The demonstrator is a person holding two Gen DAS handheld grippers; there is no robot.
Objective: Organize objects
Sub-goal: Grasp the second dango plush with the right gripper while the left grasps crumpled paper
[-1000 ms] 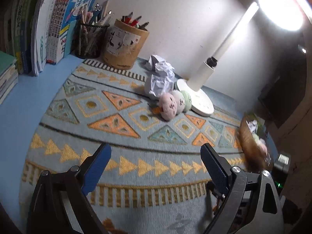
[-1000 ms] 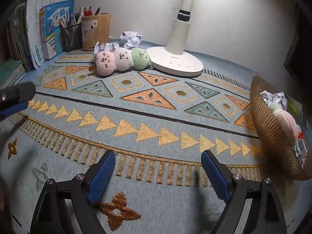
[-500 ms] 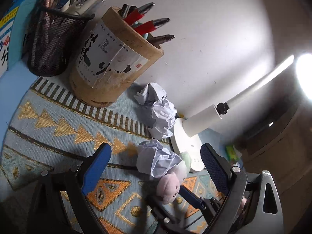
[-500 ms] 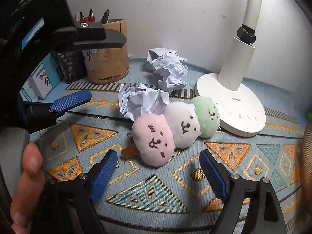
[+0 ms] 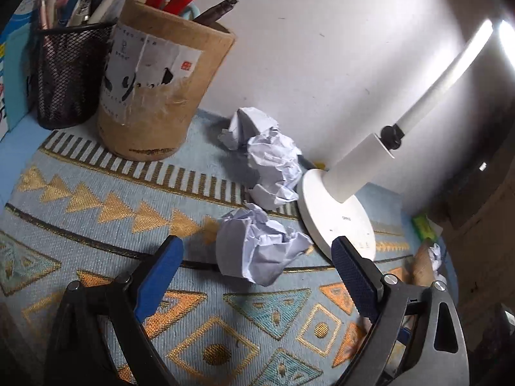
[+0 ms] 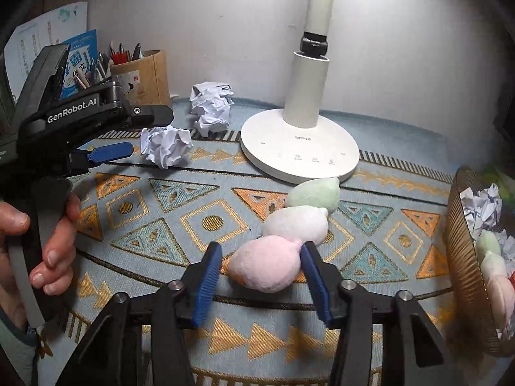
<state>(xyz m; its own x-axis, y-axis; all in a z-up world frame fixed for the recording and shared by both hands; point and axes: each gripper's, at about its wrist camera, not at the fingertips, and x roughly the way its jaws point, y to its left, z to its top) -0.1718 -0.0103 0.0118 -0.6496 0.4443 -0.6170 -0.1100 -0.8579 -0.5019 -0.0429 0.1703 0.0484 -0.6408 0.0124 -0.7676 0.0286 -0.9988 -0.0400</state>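
Right wrist: plush toy (image 6: 267, 265) (pink end) gripped inside right claw (image 6: 262, 276).

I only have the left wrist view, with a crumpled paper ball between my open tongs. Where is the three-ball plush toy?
Observer: The plush skewer lies in front of the lamp base, and the right tongs are closed on its pink end.
Operator: What is in the basket at the right?
Observer: The basket holds crumpled paper and a second plush skewer.
Operator: Are my tongs touching the paper ball?
Observer: No. Seen from the right wrist, there is a gap between a blue pad of the left tongs and the paper ball.
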